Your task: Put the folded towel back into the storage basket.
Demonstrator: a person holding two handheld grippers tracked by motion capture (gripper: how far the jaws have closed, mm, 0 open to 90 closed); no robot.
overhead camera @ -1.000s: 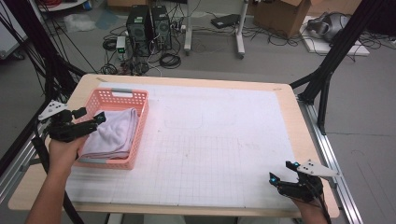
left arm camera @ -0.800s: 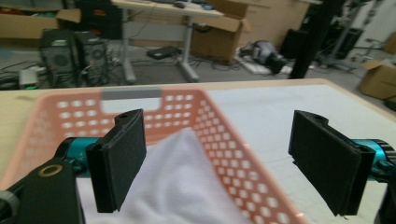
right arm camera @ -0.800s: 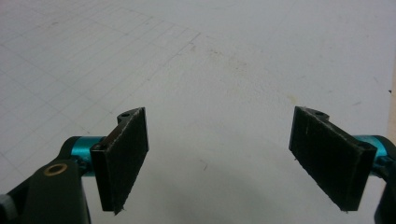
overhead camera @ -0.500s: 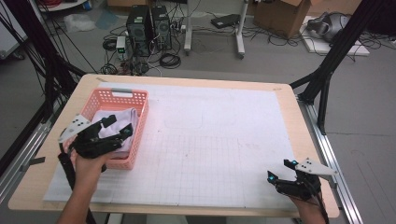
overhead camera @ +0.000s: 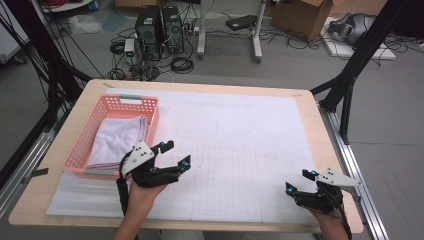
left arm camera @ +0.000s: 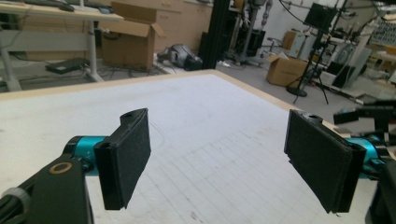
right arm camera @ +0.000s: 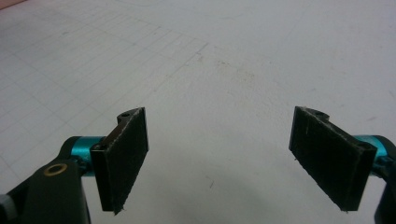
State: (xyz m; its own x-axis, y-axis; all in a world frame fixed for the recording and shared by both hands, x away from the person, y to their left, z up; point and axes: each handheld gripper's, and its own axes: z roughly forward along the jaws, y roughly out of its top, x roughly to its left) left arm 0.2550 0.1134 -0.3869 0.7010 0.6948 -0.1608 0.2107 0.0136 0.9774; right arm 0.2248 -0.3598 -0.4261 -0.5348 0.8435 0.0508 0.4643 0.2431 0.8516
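L gripper (overhead camera: 170,156) was over the table's (overhead camera: 300,100) near-left part, just right of the basket (overhead camera: 120,102), jaws wide apart w/ nothing between them. In the left gripper view its pads (left arm camera: 133,154) framed bare white mat (left arm camera: 210,121) only. Jaws had just been closing a touch, still empty.

R gripper (overhead camera: 299,181) sat low at the near-right corner, also spread wide & empty; right gripper view gave me gridded mat (right arm camera: 210,70) between the pads (right arm camera: 126,154), nothing else.

Cloth (overhead camera: 117,142), pale, folded, lay inside the pink basket at the table's left, draped toward its near wall. No gripper touched it.

My read: cloth looked stowed, so this was the pull-away step, or a pause before going back for it. Couldn't tell which from the stance alone; L gripper pointed away from the basket, toward mid-table, which leaned me to the former.

Next move, if cloth needed to come out: swing L gripper back over the basket rim, drop in clear of the wall, pinch a fold near the top layer so the stack didn't drag. If done: park L like R, jaws apart, clear of the basket edge.
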